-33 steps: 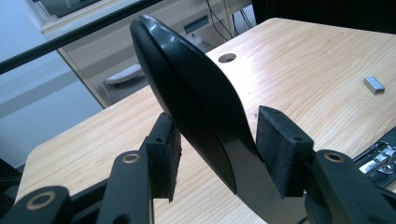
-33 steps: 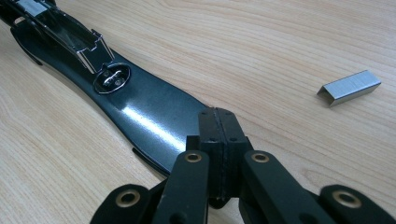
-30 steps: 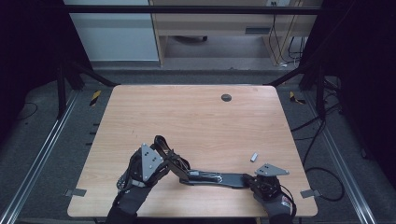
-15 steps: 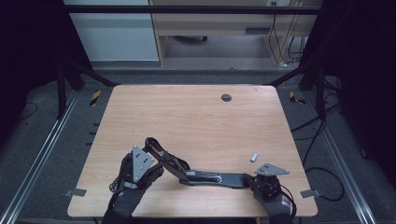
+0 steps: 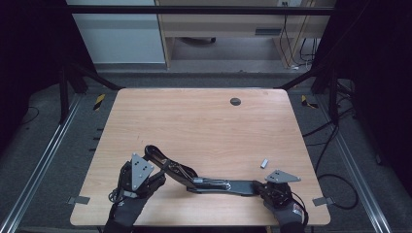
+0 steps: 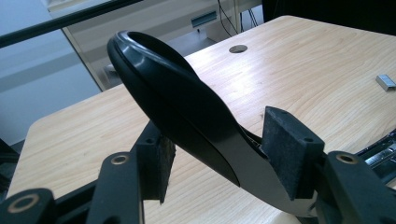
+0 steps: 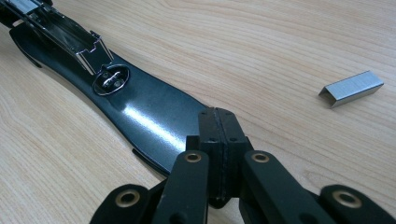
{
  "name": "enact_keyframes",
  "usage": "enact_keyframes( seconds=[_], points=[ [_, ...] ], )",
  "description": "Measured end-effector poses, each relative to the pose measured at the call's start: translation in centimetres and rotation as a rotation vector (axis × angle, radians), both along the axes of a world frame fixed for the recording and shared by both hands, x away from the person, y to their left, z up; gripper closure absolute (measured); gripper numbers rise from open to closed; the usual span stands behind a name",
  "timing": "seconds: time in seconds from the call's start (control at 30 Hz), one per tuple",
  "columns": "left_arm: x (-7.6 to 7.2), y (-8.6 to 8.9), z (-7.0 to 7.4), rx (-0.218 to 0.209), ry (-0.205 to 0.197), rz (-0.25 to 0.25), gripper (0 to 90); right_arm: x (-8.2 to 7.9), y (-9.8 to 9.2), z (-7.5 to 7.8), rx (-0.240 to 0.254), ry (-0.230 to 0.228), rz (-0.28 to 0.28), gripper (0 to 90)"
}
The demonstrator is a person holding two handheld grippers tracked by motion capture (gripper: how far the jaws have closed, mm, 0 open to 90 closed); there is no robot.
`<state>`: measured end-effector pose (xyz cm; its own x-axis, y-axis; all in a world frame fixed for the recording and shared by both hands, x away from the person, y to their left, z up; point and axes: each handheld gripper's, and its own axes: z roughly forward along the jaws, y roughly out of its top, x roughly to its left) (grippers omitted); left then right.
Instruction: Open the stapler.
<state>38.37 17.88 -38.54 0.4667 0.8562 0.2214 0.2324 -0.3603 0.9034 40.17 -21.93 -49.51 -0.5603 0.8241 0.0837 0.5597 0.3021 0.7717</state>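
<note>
while the stapler (image 5: 214, 183) lies opened out flat along the lower middle of the high view, a gripper sits at each of its ends. the left gripper (image 5: 154, 171) is at the lower left of the wooden table (image 5: 194, 121), and in the left gripper view its jaws stand apart with the stapler's black top arm (image 6: 187, 116) rising between them; the arm's side lies against the right pad (image 6: 287, 149), while the left pad stands clear of it. the right gripper (image 5: 265, 187) is at the lower right of the table; in the right gripper view its jaws are pressed together, pads touching, at the near end of the stapler's glossy black base (image 7: 140, 116). i cannot tell whether they pinch the base's edge or just rest shut over it. the metal staple channel (image 7: 60, 35) runs toward the upper left of that view. a strip of staples (image 7: 351, 87) lies apart from the stapler, at the right of the frame. a small dark round disc (image 5: 235, 101) sits near the table's far edge.
</note>
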Motion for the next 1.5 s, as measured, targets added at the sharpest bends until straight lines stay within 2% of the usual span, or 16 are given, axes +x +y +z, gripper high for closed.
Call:
enact_keyframes(
  seconds=[0.37,0.5,0.63,0.8,1.07,1.1,1.27,1.5],
  points=[
    [0.0,0.8,-0.4,-0.027,0.017,0.009,42.6,0.0,-0.1,0.0,-0.003,-0.002,-0.009,88.2],
    [0.0,0.9,-0.5,-0.02,0.014,0.006,41.6,0.1,-0.1,0.0,0.005,0.007,-0.016,86.6],
    [0.0,0.9,-0.5,-0.015,0.012,0.006,40.7,0.1,0.0,0.0,-0.012,-0.003,-0.009,86.2],
    [0.0,1.0,-0.5,0.001,0.01,0.008,38.8,0.1,0.3,0.2,-0.024,-0.004,0.003,81.7],
    [-0.1,1.0,-0.3,0.016,0.01,0.007,37.1,0.2,-0.1,0.7,-0.018,-0.01,-0.027,71.9],
    [-0.1,1.1,-0.2,0.016,0.011,0.005,37.0,0.3,-0.3,0.7,-0.031,-0.028,-0.023,71.0],
    [-0.6,1.5,0.3,0.01,0.003,0.006,36.7,0.2,-1.1,1.3,0.006,-0.036,-0.086,66.8],
    [-1.1,1.7,0.2,0.023,0.004,-0.005,35.7,0.3,-2.0,1.8,0.013,-0.049,-0.145,63.1]
  ],
)
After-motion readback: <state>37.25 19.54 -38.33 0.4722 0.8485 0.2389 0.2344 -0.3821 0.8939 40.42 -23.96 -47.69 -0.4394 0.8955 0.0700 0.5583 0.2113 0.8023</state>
